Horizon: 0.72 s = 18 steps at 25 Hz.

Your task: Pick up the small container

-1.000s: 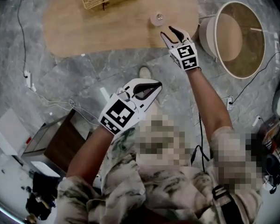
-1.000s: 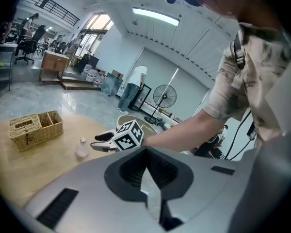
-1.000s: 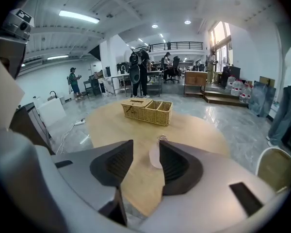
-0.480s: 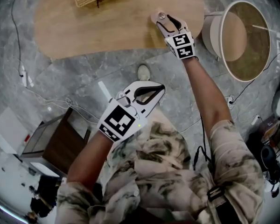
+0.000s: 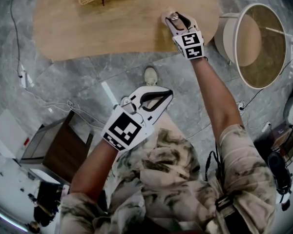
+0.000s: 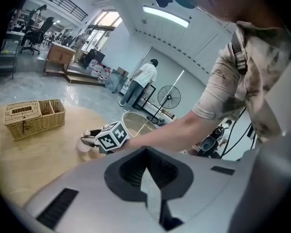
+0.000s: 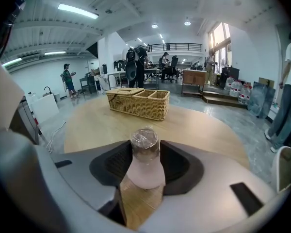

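Step in hand: grasp. The right tongs (image 5: 176,21) are set around the small container (image 7: 144,152), and by my reading the lift has not started.
Container location: upright on the wooden surface (image 7: 199,130), toward its right end and near the person's side. It is well apart from the wicker basket (image 7: 138,102) at the far side.
Container look: pale body that widens toward the base, with a clear crinkled top.
Relative to right tongs: dead centre between the two jaws, seated in the dark recess. One pad is on each flank and the top stands above the jaw line.
Right tongs, state: narrowed onto the container. The pads look to be touching both sides, though how firm the hold is I cannot judge.
Base contact: the foot appears to rest on the wood.
Left tongs (image 6: 149,178): jaws brought together with nothing between them. They are held low in front of the body, well apart from the surface.
Doing it well: confirm an even squeeze on both flanks before raising. Grip the narrower upper body, not the flared base.
Lift advice: go straight up and keep the container upright, without dragging it across the wood.
Handling guess: it looks light and thin-walled, so too hard a pinch may dent it, and the film top may give.
Risk: a tapered body can slide down through a loose hold.
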Motion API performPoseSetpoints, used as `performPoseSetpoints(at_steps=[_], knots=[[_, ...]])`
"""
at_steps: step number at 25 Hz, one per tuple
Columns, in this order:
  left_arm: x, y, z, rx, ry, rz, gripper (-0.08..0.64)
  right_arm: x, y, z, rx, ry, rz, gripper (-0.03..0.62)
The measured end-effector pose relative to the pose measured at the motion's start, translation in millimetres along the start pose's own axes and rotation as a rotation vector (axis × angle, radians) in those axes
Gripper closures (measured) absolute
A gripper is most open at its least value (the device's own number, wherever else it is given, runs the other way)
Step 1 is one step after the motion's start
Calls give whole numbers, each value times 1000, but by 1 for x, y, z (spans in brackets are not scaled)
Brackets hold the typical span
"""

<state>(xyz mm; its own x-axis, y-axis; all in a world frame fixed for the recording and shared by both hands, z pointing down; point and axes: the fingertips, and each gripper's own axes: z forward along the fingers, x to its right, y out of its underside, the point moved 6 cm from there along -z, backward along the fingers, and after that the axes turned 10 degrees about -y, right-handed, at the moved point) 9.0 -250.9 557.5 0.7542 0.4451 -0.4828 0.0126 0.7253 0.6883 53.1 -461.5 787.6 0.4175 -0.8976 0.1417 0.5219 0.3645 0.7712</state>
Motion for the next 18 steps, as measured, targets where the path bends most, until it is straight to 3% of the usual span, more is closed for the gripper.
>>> performPoseSetpoints(at_steps=[18], knots=[[-6,4,-14,2,-12,-4,538,-1,-13,2,-20,9,37,430]])
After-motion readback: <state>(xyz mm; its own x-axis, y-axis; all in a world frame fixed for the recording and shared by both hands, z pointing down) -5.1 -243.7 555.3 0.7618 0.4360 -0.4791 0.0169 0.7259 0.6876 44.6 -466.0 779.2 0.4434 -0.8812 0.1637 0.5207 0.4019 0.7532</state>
